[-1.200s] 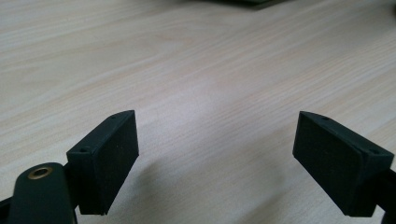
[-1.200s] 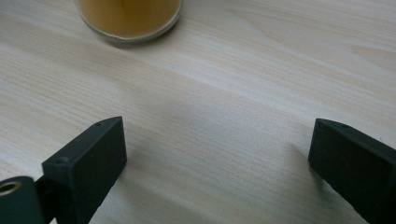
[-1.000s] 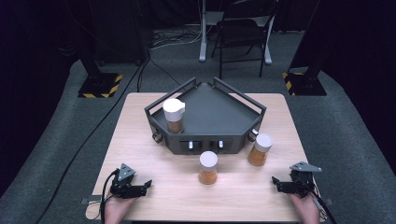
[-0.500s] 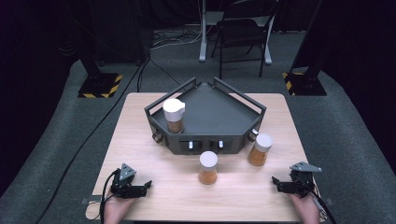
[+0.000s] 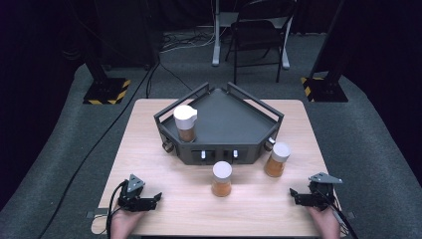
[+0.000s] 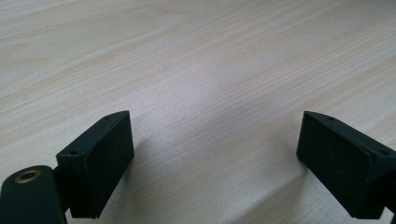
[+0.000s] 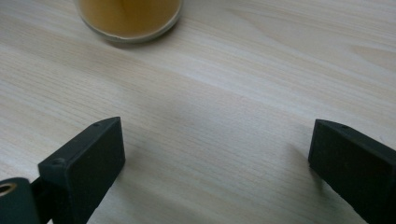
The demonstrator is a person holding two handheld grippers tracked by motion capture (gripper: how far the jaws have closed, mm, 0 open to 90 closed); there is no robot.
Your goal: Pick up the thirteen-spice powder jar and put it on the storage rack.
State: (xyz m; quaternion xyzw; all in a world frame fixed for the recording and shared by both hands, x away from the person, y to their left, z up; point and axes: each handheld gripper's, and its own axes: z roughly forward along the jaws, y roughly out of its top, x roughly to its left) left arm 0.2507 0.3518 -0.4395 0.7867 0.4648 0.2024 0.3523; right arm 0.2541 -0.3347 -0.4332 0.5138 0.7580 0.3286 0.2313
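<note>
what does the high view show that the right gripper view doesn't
High view: the dark tray with one white-capped jar standing in it, two more jars in front of it, and the left hand-held gripper.

Right gripper view: a close look at the base of an amber jar, and its two pads spread apart with nothing between them.

Both: the right hand-held gripper and the wooden table.

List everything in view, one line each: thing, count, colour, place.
jars: 3, amber with white lids; one on the tray's left corner, two on the table in front of the tray
tray: 1, dark grey, table centre, far half
table: 1, light wood
chair: 1, black, on the floor beyond the table
stand bases: 2, black with yellow stripes, floor left and right
left gripper: 1, black, near left edge, jaws open, just been opening, nothing between
right gripper: 1, black, near right edge, open, empty
</note>
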